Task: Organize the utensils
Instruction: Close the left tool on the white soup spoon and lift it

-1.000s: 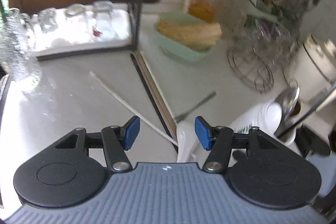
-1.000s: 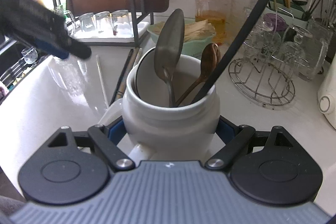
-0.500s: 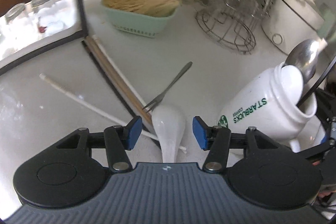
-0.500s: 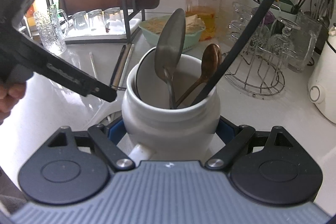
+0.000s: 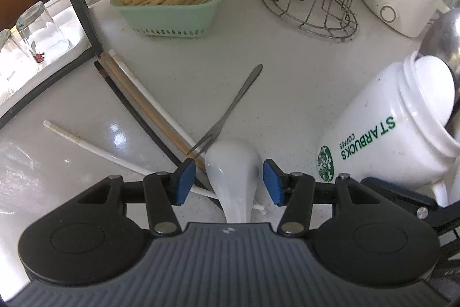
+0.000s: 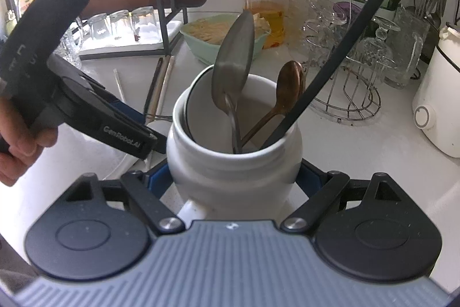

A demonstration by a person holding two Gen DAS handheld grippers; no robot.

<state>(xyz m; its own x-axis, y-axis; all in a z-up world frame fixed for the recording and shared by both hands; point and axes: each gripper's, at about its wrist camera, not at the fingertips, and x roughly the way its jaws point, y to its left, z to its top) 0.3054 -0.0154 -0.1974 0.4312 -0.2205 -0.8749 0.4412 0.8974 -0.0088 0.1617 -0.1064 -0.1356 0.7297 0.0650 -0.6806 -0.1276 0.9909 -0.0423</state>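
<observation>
white ceramic spoon (image 5: 231,169) lies on the counter (image 5: 287,82) between the left gripper (image 5: 227,181) pads, untouched — jaws apart; right gripper (image 6: 234,177) clamps the mug (image 6: 234,163) of utensils.

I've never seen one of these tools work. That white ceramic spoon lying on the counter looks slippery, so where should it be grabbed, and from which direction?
Probably the narrow handle just behind the bowl of the white spoon, from above, pads closing across its width. The spoon lies flat, its bowl wide and rounded, and the left gripper already straddles it with jaws open. The small fork and chopsticks crowd the bowl's far side.
</observation>
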